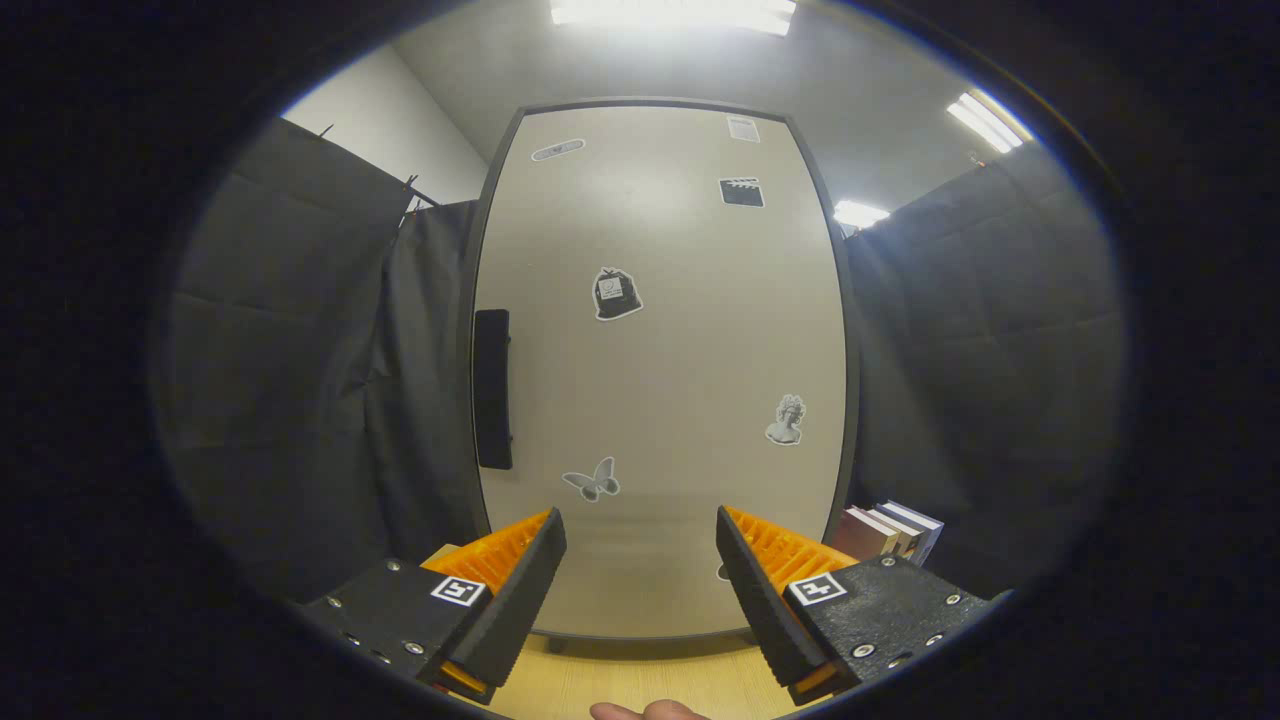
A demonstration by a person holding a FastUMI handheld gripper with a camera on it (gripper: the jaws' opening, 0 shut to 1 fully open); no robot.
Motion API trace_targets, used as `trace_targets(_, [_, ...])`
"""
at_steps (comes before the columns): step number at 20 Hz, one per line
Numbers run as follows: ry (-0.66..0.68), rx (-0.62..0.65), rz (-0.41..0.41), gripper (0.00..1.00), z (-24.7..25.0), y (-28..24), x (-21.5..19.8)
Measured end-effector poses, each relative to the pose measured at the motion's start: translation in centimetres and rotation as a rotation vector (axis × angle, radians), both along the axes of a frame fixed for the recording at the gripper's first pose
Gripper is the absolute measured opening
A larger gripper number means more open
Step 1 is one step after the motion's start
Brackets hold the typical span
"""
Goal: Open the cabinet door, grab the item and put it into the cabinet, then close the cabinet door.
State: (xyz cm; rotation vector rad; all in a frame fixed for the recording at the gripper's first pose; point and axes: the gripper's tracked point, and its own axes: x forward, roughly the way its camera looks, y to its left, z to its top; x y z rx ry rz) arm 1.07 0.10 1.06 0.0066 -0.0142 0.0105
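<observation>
Booth walls: dark cloth hangs [290, 350] on both sides of the cabinet, creased in squares, with a pale room wall and bright ceiling strip lights [985, 120] above.
Cabinet door: a tall, pale beige, smooth-faced cabinet door [680, 340] in a dark grey frame stands shut straight ahead of the fingers, its lower edge just above a light wooden tabletop [640, 675].
Handle: a black upright rectangular handle [492, 388] sits on the door's left edge, about halfway up, beyond and above the left finger.
Stickers: the door carries grey-and-white stickers: an oval one [558, 150] near the top left, a small pale rectangle [743, 128] and a dark clapperboard [741, 192] near the top right, a dark bag shape [616, 294] near the middle, a classical bust [787, 420] lower right, and a butterfly [592, 481] just above the gap between the fingers.
Writing: any print on the stickers is too small to read.
Books: a short row of upright books [895, 532] with reddish, pale and blue covers stands to the right of the cabinet's foot, beyond the right finger.
Gripper: the gripper [640, 545] is spread wide, its two ribbed fingers well apart, with nothing between them but the view of the door; each finger base bears a small square black-and-white marker.
Hand: a fingertip of the person's hand [650, 711] shows below the fingers, over the tabletop.
</observation>
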Motion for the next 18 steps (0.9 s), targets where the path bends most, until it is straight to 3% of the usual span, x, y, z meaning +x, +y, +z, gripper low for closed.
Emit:
trace_targets(11, [-0.022, 0.01, 0.067, 0.93, 3.5, 4.8, 2.9])
trace_targets(18, [0.028, -0.005, 0.12, 0.93, 3.3, 10.6, 8.6])
